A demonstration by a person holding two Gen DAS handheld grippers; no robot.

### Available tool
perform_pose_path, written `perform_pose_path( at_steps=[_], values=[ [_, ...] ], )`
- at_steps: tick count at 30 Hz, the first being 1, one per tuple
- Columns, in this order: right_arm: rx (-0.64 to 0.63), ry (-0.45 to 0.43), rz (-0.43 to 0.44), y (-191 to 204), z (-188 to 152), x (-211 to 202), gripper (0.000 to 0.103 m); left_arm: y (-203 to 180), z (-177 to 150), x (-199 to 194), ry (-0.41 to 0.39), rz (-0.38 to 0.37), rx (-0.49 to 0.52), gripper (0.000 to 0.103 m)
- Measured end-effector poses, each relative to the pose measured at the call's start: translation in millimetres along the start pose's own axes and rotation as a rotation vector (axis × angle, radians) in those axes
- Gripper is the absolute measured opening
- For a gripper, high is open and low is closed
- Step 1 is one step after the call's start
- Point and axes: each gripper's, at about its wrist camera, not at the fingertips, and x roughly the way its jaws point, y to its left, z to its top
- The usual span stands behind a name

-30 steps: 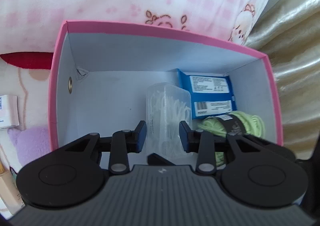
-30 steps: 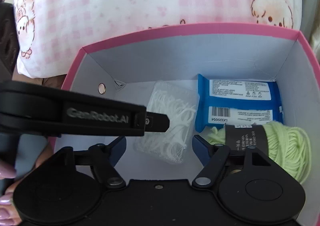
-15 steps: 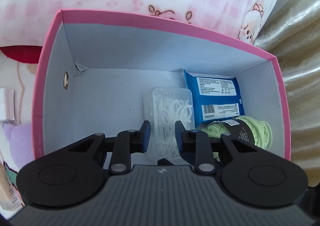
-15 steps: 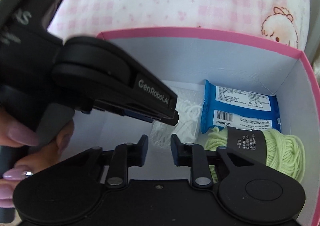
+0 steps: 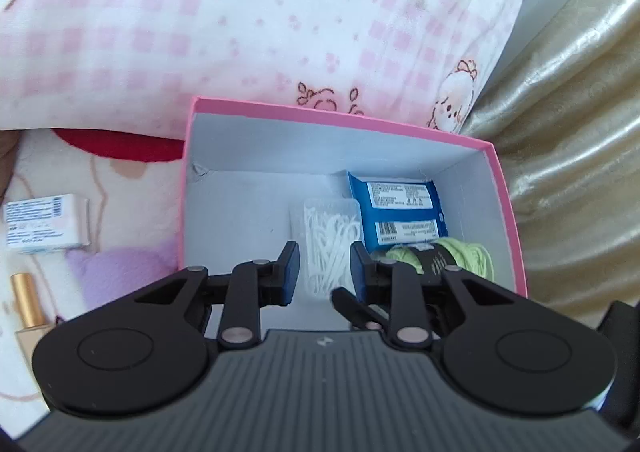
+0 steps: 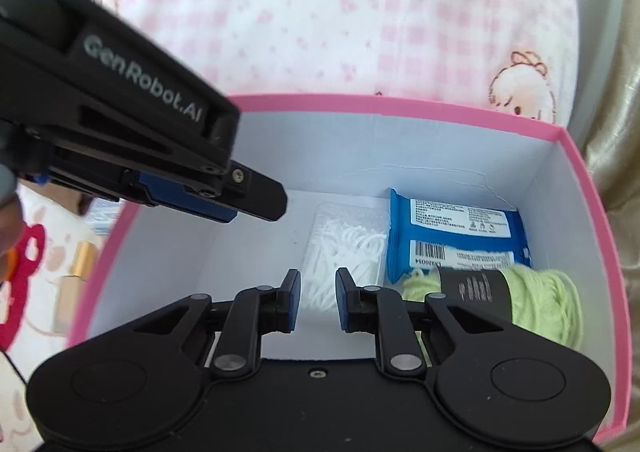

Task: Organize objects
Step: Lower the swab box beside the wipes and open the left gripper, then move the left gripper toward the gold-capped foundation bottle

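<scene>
Our right gripper [image 6: 318, 302]: jaws drawn together, nothing between. Our left gripper [image 5: 324, 268]: jaws narrow, empty; "GenRobot.AI" on its side. Below us, pink cardboard box with white inside [image 6: 400, 102] holds clear plastic case of white floss picks [image 6: 344, 240], blue barcoded wipes pack [image 6: 452, 236], light-green yarn skein with black label [image 6: 544, 304]. Print unreadable.

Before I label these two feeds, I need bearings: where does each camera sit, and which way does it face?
Left wrist: on the left tongs, facing down into the pink box; only its own tongs show.
Right wrist: on the right tongs, facing down into the same box; the left tongs cross its upper left.
Shared: the floss picks, blue pack, green yarn, checked pillow.
</scene>
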Motion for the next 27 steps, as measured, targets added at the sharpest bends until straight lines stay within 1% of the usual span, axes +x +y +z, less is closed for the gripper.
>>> perform_pose_path(
  at_steps=[2,3,5,6,8,9,10,13,17,19,23,24,27],
  values=[
    [0.025,-0.02,0.013,2.6,-4.4,-20.4,0.023,1.6,-6.9,-12.5,0.008,0.007,0.026,0.027],
    [0.036,-0.025,0.018,4.5,-8.8,-34.1,0.024,2.9,-12.4,-21.0,0.009,0.013,0.051,0.03],
    [0.049,-0.046,0.049,10.0,-13.3,-56.1,0.027,2.7,-24.7,-38.2,0.0,0.058,0.084,0.033],
    [0.052,-0.054,0.068,13.6,-14.9,-68.0,0.033,2.2,-31.3,-48.0,-0.003,0.08,0.109,0.033],
    [0.031,-0.038,0.096,19.5,-15.0,-82.7,0.035,3.4,-41.9,-68.3,-0.012,0.1,0.135,0.035],
    [-0.002,-0.007,0.111,24.1,-15.8,-83.7,0.035,5.7,-46.0,-79.4,-0.015,0.103,0.135,0.035],
    [-0.033,-0.007,0.123,27.2,-16.5,-87.0,0.035,9.1,-49.2,-90.5,-0.021,0.097,0.123,0.036],
    [-0.093,-0.024,0.14,49.5,-19.9,-113.4,0.035,21.5,-59.3,-121.5,-0.041,0.072,0.092,0.037],
    [-0.149,-0.058,0.171,74.9,-21.9,-149.2,0.035,38.7,-77.6,-158.2,-0.059,0.079,0.082,0.039],
    [-0.179,-0.072,0.183,89.2,-24.3,-166.1,0.039,49.3,-85.4,-173.6,-0.061,0.082,0.065,0.04],
    [-0.224,-0.077,0.222,113.3,-28.2,-184.7,0.042,71.3,-97.9,-204.8,-0.08,0.101,0.041,0.041],
    [-0.251,-0.084,0.229,121.1,-29.9,-189.5,0.042,75.8,-100.6,-211.8,-0.084,0.109,0.045,0.042],
    [-0.335,-0.124,0.264,145.1,-36.0,-201.5,0.046,91.1,-109.9,-233.5,-0.107,0.114,0.045,0.05]
  ],
)
